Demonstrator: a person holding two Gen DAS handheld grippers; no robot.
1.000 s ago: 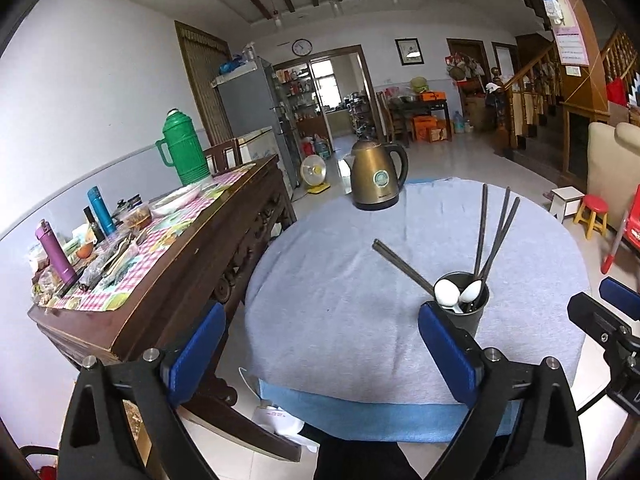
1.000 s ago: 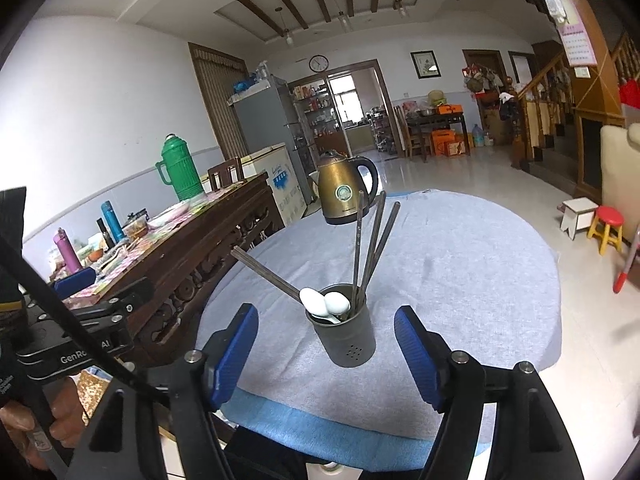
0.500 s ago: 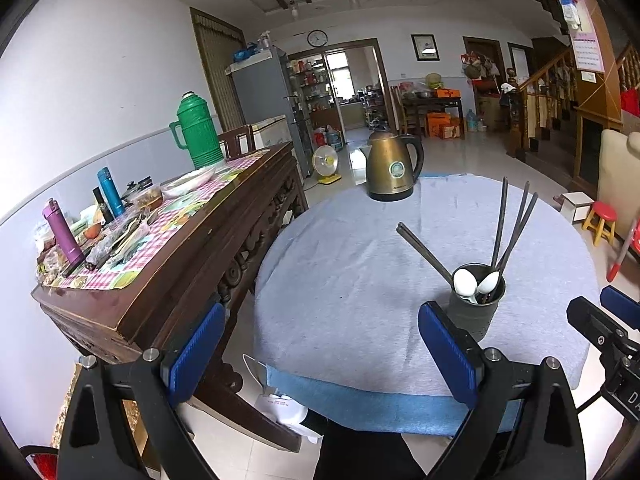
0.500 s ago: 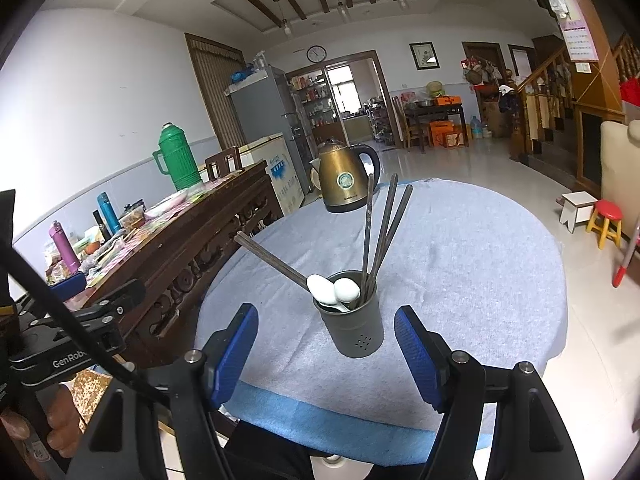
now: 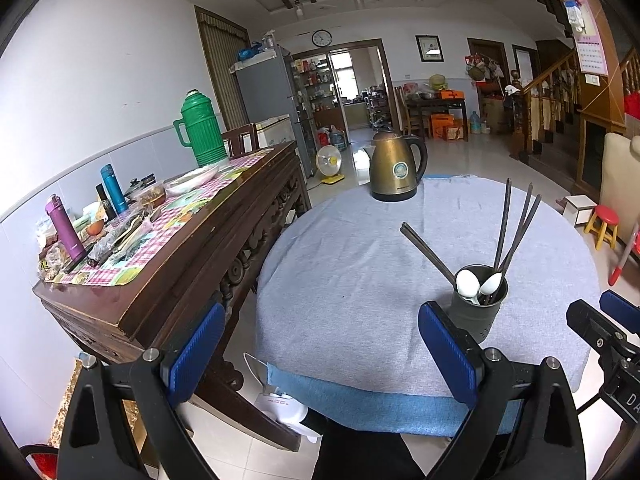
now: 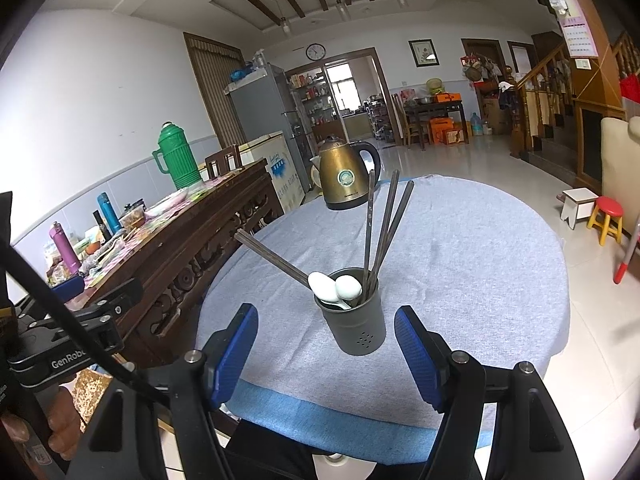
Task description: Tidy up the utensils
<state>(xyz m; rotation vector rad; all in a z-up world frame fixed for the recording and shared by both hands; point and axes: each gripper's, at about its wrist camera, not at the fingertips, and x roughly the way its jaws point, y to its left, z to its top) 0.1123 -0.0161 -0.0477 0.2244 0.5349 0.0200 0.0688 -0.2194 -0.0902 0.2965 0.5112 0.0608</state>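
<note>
A dark grey utensil cup (image 6: 355, 322) (image 5: 479, 308) stands near the front edge of the round table (image 6: 460, 248) (image 5: 352, 264). Several dark chopsticks (image 6: 385, 232) (image 5: 516, 228) and two white spoons (image 6: 336, 286) (image 5: 478, 285) stick out of it. My right gripper (image 6: 326, 354) is open, its blue pads a little in front of the cup on either side, touching nothing. My left gripper (image 5: 320, 356) is open and empty at the table's front left edge, the cup just beyond its right pad. The other gripper shows at the edge of each wrist view.
A bronze kettle (image 6: 345, 174) (image 5: 396, 168) stands at the table's far side. A dark wooden sideboard (image 5: 188, 248) on the left carries a green thermos (image 5: 202, 128), bottles and dishes. A red stool (image 6: 607, 216) and stairs are on the right.
Both views have drawn back and tilted slightly, so the cup sits a bit farther from the pads. The cup and utensils have not moved.
</note>
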